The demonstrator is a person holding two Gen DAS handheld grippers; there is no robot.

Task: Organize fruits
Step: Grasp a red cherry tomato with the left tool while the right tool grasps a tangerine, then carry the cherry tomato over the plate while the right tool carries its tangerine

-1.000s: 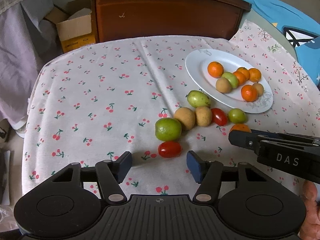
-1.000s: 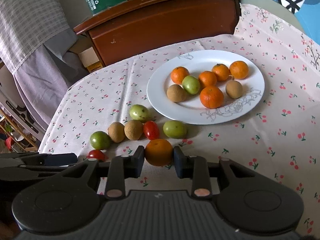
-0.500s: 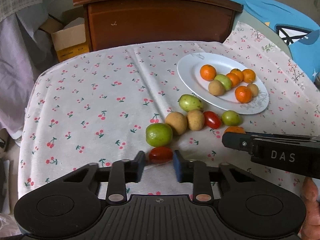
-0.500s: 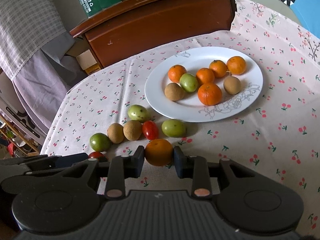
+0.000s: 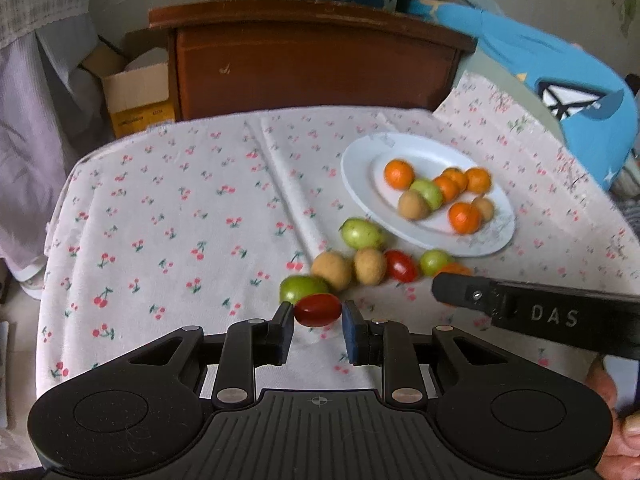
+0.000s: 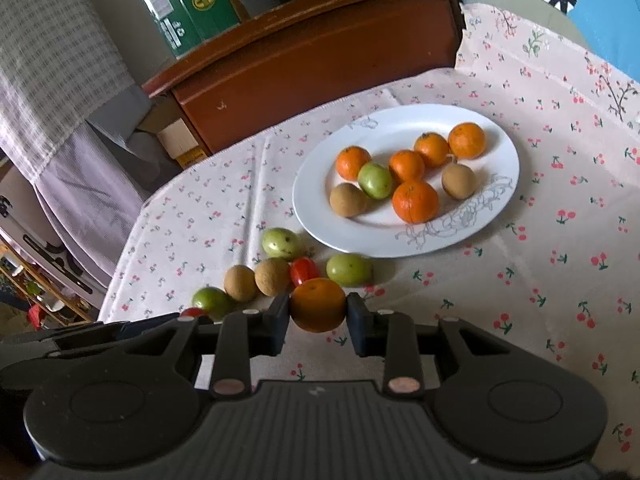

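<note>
My left gripper (image 5: 318, 316) is shut on a red cherry tomato (image 5: 318, 310), held just above the cherry-print tablecloth. Behind it lie a green fruit (image 5: 298, 286), two tan fruits (image 5: 332, 270), another red tomato (image 5: 401, 266) and two more green fruits (image 5: 361, 233). My right gripper (image 6: 318, 312) is shut on an orange (image 6: 317, 304) near the same row. A white plate (image 6: 316, 204) farther back carries several oranges, a green fruit (image 6: 375, 180) and two tan fruits. The right gripper's finger (image 5: 472, 294) crosses the left wrist view at the right.
A brown wooden headboard (image 5: 312, 68) stands behind the table. A cardboard box (image 5: 136, 96) sits at the back left, a green carton (image 6: 184, 4) on top of the furniture. Blue fabric (image 5: 560, 80) lies at the right. The tablecloth's left half (image 5: 160, 220) holds no fruit.
My left gripper's jaws closed on the red tomato and lifted it a little. The right gripper kept its hold on the orange and rose slightly.
</note>
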